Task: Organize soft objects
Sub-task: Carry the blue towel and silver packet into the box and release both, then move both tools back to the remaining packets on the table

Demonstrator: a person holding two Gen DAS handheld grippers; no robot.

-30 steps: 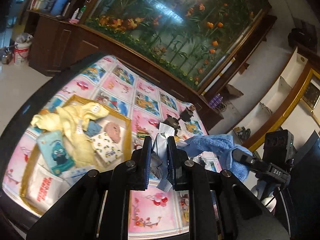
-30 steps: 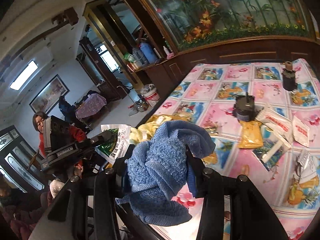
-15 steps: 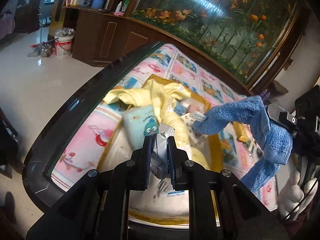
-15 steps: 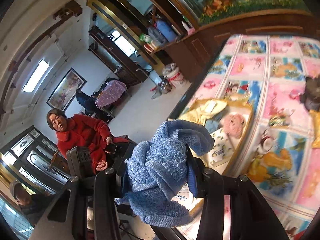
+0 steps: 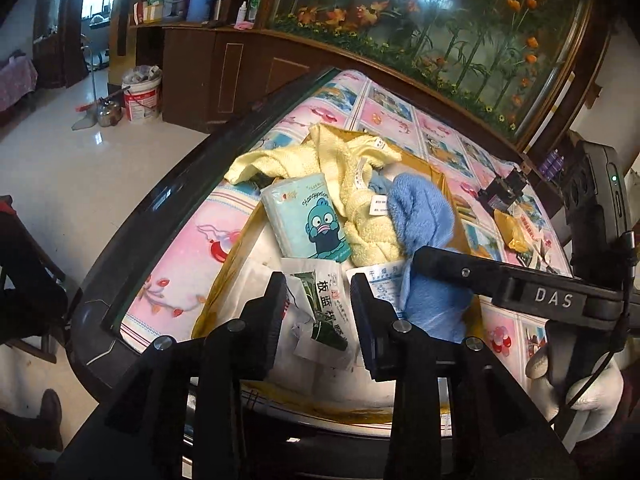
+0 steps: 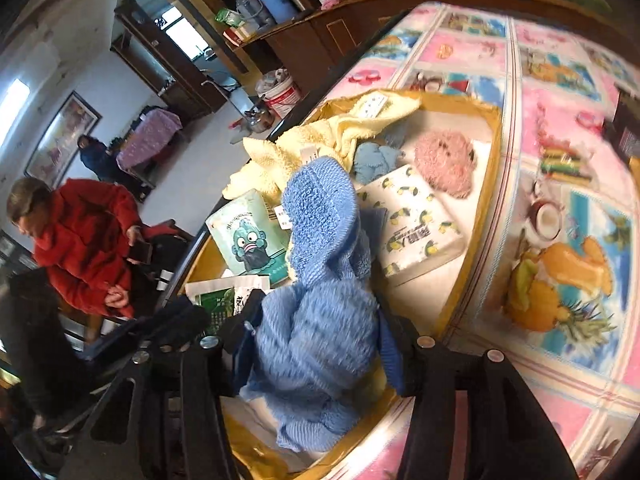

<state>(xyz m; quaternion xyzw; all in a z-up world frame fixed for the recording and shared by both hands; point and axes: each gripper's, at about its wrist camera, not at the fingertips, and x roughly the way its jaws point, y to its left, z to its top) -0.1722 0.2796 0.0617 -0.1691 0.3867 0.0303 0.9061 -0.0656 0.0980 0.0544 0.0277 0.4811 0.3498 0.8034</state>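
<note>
A gold-rimmed box (image 5: 444, 178) (image 6: 494, 168) on the table holds a yellow towel (image 5: 352, 168) (image 6: 320, 136), a cartoon tissue pack (image 5: 312, 216) (image 6: 252, 236), a lemon-print tissue pack (image 6: 420, 220) and a pink fluffy item (image 6: 444, 162). My left gripper (image 5: 320, 304) is open over the box's near end, with a white and green packet (image 5: 320, 308) lying between and below its fingers. My right gripper (image 6: 320, 344) is shut on a blue towel (image 6: 320, 288) (image 5: 424, 216), which hangs into the box.
The table has a pink cartoon-print cloth (image 6: 560, 80) with small packets (image 5: 520, 232) and dark items (image 5: 504, 190) to the right of the box. A person in red (image 6: 84, 240) stands beyond the table's left edge. A wooden cabinet (image 5: 240, 68) lies behind.
My left gripper has opened and let the packet drop into the box. My right gripper has moved down and carried the blue towel into the box.
</note>
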